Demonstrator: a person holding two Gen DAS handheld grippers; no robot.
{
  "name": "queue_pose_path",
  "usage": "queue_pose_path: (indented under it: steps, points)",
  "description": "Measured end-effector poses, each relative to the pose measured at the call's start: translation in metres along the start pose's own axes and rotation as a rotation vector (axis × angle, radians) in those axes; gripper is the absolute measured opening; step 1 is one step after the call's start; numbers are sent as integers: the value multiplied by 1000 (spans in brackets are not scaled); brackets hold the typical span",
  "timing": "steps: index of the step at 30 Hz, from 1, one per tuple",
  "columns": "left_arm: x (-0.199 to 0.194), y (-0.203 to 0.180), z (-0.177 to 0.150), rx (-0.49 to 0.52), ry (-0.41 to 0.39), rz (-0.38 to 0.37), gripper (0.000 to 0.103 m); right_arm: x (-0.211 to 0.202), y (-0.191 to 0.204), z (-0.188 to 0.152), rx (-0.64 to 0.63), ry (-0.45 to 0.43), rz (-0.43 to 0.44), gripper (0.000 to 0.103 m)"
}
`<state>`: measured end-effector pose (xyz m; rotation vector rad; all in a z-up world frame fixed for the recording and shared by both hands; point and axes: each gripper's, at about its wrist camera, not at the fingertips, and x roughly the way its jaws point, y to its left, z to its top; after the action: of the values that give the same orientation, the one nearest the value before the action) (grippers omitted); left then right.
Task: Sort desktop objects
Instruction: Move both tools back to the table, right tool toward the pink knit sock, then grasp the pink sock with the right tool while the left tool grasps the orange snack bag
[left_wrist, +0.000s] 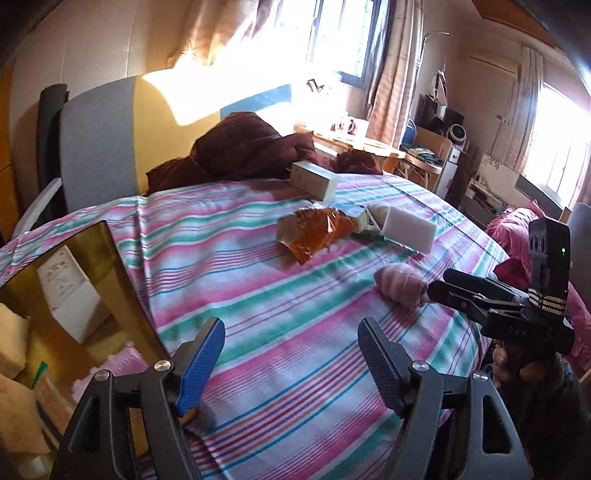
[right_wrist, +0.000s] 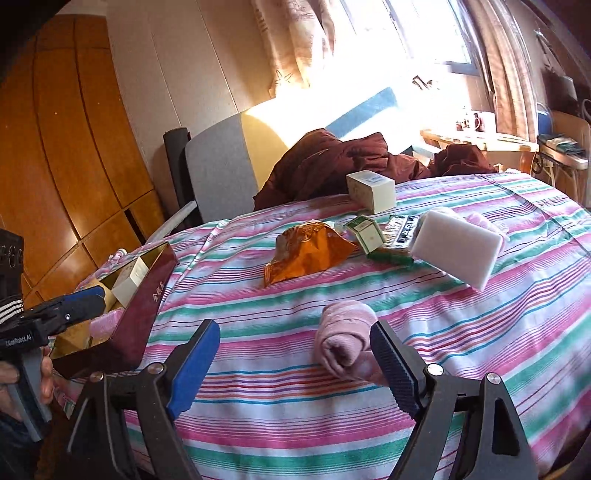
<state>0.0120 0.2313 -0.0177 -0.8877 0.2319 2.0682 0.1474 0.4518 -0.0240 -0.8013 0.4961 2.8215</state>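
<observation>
**Right gripper closing in on the pink roll**

Blue-padded fingers of the right gripper stand wide, one beside the rolled pink cloth on the striped bed, likely lining up a grasp. Left gripper, also wide, empty, waits near the maroon box. Two cartons, one white block, one orange wrapper.

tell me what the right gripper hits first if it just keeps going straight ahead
Most likely the rolled pink towel, lying just ahead by the right gripper's right finger. Dead centre looks like bare striped cloth; depth is unclear.
</observation>
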Motion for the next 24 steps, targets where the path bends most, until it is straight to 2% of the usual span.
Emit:
queue_pose_path:
  steps: [4, 8, 16, 20, 24]
  points:
    - [19, -12, -11, 11, 62, -31, 76, 10, -8, -4, 4, 28, -23, 84]
    - [28, -17, -9, 22, 90, -39, 76, 21, -13, -6, 22, 51, -28, 84]
    - [38, -20, 32, 46, 87, -34, 76, 37, -22, -2, 43, 53, -47, 84]
    - [50, -28, 55, 133, 102, 18, 76, 46, -24, 1, 41, 51, -59, 83]
    - [66, -34, 79, 222, 121, 37, 76, 56, -16, 2, -9, 50, -61, 78]
